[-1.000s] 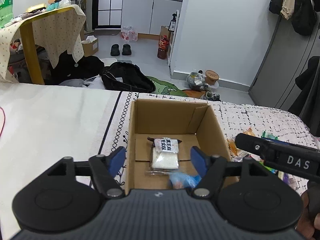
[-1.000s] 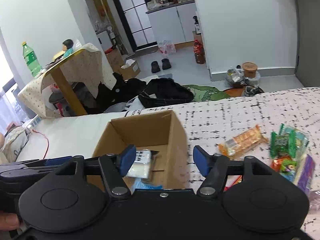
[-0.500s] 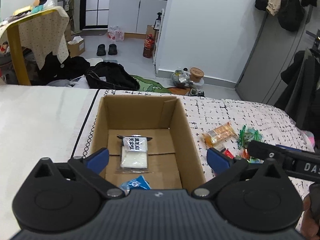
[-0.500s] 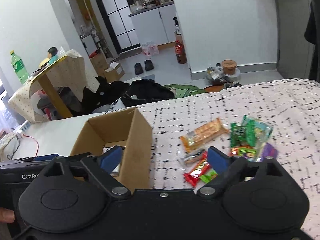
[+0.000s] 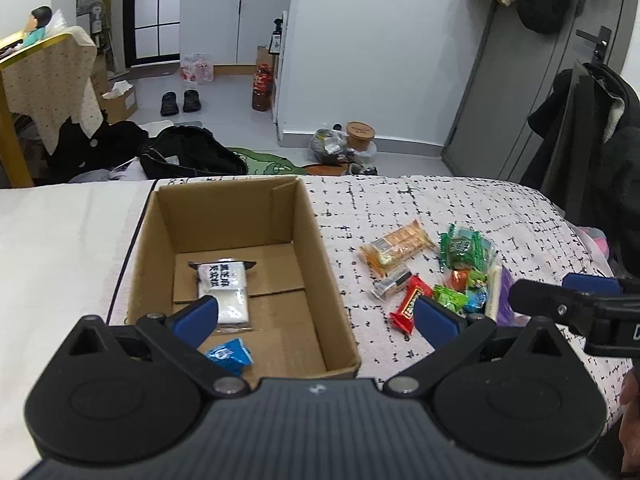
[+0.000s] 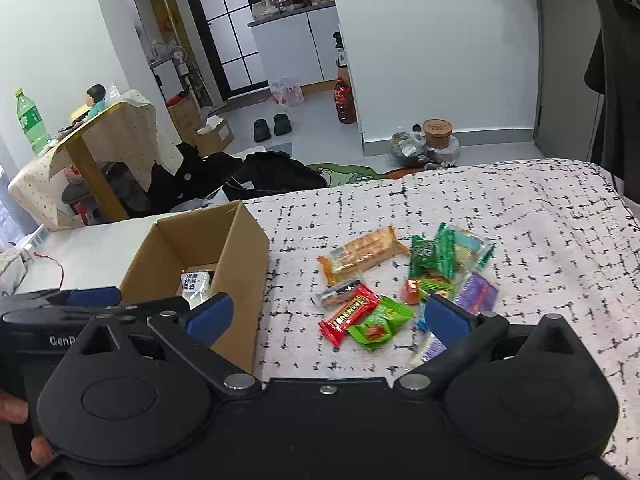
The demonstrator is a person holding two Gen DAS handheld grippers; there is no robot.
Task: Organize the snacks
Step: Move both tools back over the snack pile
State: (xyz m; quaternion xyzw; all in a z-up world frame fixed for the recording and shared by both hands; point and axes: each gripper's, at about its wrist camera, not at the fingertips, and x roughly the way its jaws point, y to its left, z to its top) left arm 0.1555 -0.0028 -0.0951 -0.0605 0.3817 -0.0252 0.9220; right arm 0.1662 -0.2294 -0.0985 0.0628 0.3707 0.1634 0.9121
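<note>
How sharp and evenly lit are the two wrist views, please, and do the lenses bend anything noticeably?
Left wrist view: soft even light, the snacks and box sharp, no glare; the door bows near the frame's edge and the corners darken. Right wrist view: equally sharp on the snacks, the wall curves at left, and the bed edge arcs.

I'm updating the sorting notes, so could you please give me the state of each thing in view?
cardboard box: open, upright
white packet: flat in box
blue packet: in box
orange cracker pack: outside, on blanket
red bar: outside
left gripper: open, empty
right gripper: open, empty
</note>
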